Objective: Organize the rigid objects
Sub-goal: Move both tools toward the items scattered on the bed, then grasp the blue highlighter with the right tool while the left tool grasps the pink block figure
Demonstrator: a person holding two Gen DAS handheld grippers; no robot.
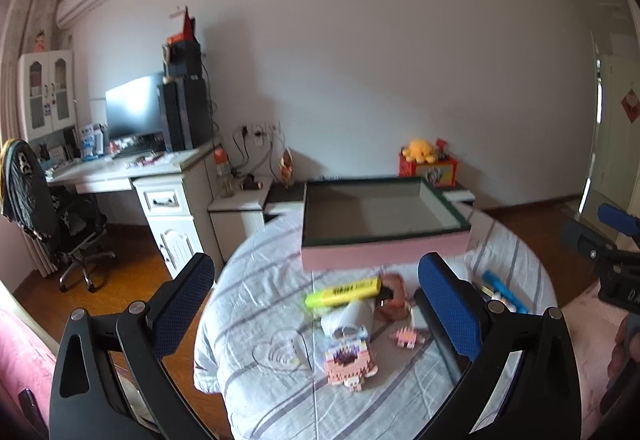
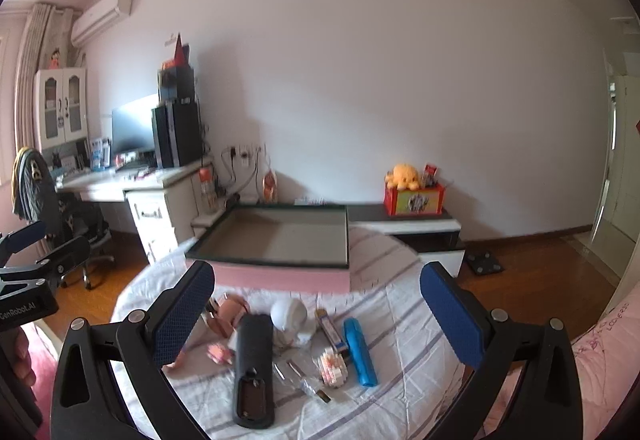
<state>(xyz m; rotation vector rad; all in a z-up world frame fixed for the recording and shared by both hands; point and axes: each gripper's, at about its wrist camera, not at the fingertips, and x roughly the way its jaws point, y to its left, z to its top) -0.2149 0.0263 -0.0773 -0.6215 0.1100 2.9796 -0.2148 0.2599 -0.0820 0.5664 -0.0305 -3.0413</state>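
While nothing is held | left gripper [image 1: 316, 300] and right gripper [image 2: 316, 312] are spread wide | black remote [image 2: 253, 368] lies just below right fingertips | judged rigid, light, slick; mid-body sides advised | pink box [image 2: 280, 276] beyond.

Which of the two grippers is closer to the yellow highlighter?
Left. The left gripper hangs open right over the yellow highlighter, which lies between its fingers. The right gripper is open further right, above the black remote; its camera doesn't show the highlighter.

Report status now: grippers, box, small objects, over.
Both grippers open, empty, left, right. Pink box empty. Highlighter, remote on cloth, unobstructed.
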